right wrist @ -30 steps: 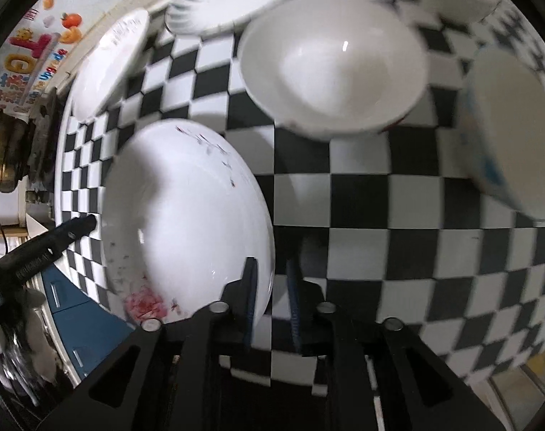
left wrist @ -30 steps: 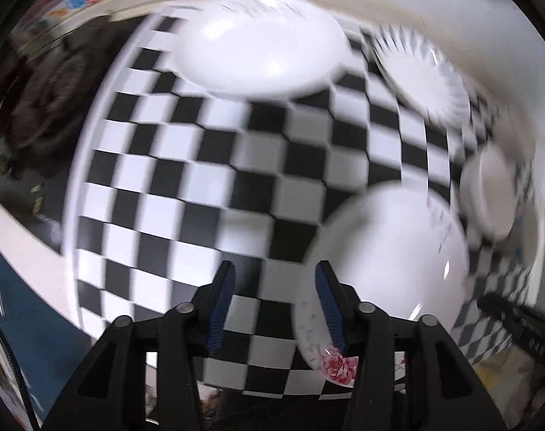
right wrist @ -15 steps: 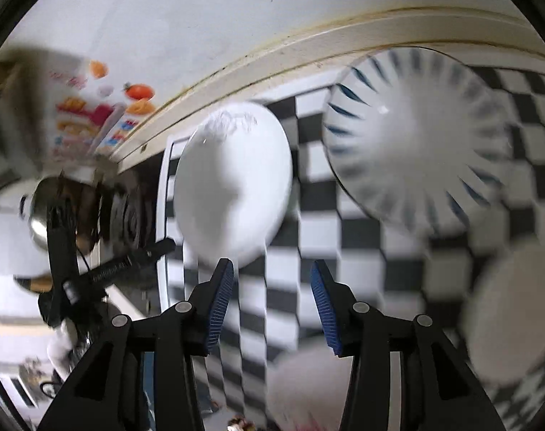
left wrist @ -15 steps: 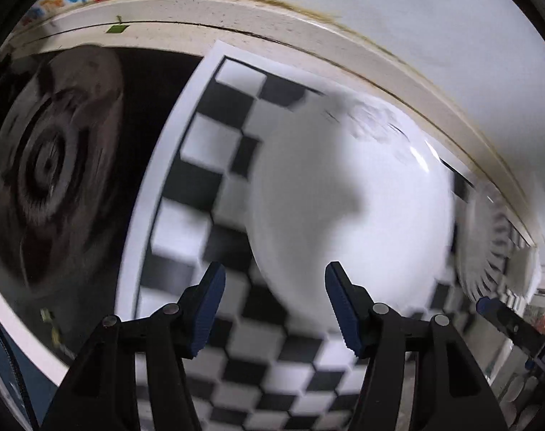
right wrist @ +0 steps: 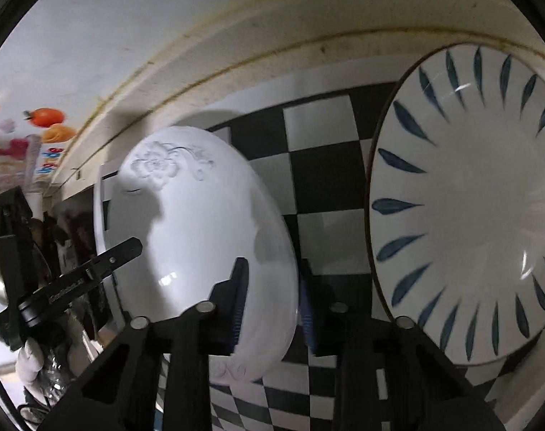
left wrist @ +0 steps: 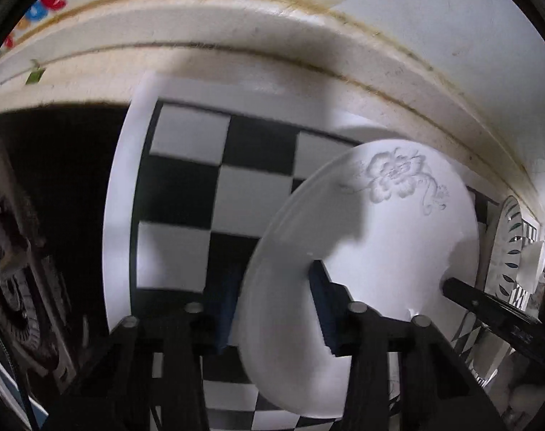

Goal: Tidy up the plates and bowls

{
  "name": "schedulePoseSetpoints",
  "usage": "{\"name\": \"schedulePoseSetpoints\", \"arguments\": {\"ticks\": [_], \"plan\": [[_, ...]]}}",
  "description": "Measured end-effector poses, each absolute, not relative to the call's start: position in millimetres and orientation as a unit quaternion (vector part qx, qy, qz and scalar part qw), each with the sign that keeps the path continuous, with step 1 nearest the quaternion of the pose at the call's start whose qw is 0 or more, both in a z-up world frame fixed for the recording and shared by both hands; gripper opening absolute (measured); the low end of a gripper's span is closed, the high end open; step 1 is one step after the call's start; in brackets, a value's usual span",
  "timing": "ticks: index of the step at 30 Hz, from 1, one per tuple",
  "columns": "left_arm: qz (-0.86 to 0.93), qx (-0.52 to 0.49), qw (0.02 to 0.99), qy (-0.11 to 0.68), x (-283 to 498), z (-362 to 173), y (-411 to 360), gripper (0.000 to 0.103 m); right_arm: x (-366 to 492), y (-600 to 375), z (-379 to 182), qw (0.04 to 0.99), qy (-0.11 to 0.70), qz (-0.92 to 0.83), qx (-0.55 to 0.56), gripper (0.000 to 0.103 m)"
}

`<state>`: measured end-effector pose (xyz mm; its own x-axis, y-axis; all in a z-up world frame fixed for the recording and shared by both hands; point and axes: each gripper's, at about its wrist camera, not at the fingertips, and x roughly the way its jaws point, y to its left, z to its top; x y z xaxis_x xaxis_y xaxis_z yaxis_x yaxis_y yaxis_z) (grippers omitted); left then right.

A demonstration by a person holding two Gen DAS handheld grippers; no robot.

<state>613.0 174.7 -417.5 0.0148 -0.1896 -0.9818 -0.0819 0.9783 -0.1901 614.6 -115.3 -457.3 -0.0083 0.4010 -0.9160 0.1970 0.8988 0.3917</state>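
Meanwhile, your left gripper (left wrist: 272,309) and right gripper (right wrist: 272,301) both straddled opposite rims of the white plate (left wrist: 380,251), jaws wide, w/ blue-leaf plate (right wrist: 470,197) nearby.

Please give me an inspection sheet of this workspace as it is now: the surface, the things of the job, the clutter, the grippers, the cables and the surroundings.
Surface: black and white checkered mat against a cream wall ledge.
Job's things: white plate with embossed flower; blue-leaf patterned plate beside it to the right.
Clutter: nothing seen on the mat.
Grippers: left gripper straddles the white plate's left rim, right gripper its right rim; a finger on each face, clamping not clear.
Cables: nothing seen.
Surroundings: dark stove burner left of the mat; colourful fruit sticker on the wall.
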Motion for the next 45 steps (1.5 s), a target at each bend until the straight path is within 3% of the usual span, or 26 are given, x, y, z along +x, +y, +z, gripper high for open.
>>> {"name": "schedulePoseSetpoints", "arguments": {"ticks": [1, 7, 17, 23, 30, 37, 45], "plan": [[-0.037, -0.095, 0.708, 0.699, 612.3, -416.7, 174.5, 0.033, 616.3, -114.5, -461.3, 0.671, 0.708, 0.072, 0.21, 0.02], [-0.031, -0.08, 0.724, 0.684, 595.5, -405.0, 169.7, 0.028, 613.9, -111.0, -457.3, 0.695, 0.688, 0.072, 0.196, 0.018], [-0.031, -0.088, 0.757, 0.647, 535.4, -344.9, 146.8, 0.028, 582.0, -125.3, -405.2, 0.721, 0.656, 0.101, 0.2, 0.014], [-0.05, -0.086, 0.776, 0.622, 484.7, -296.5, 128.4, 0.028, 536.2, -143.7, -364.4, 0.737, 0.635, 0.115, 0.201, 0.014], [-0.08, -0.065, 0.774, 0.625, 430.7, -276.5, 75.3, 0.028, 456.2, -194.8, -325.8, 0.747, 0.622, 0.115, 0.204, 0.014], [-0.111, -0.03, 0.751, 0.65, 377.2, -299.6, 26.2, 0.028, 368.5, -252.0, -327.0, 0.744, 0.626, 0.089, 0.214, 0.014], [-0.096, -0.007, 0.721, 0.686, 349.0, -346.4, 0.9, 0.028, 306.4, -283.6, -377.6, 0.715, 0.66, 0.075, 0.22, 0.014]]}}
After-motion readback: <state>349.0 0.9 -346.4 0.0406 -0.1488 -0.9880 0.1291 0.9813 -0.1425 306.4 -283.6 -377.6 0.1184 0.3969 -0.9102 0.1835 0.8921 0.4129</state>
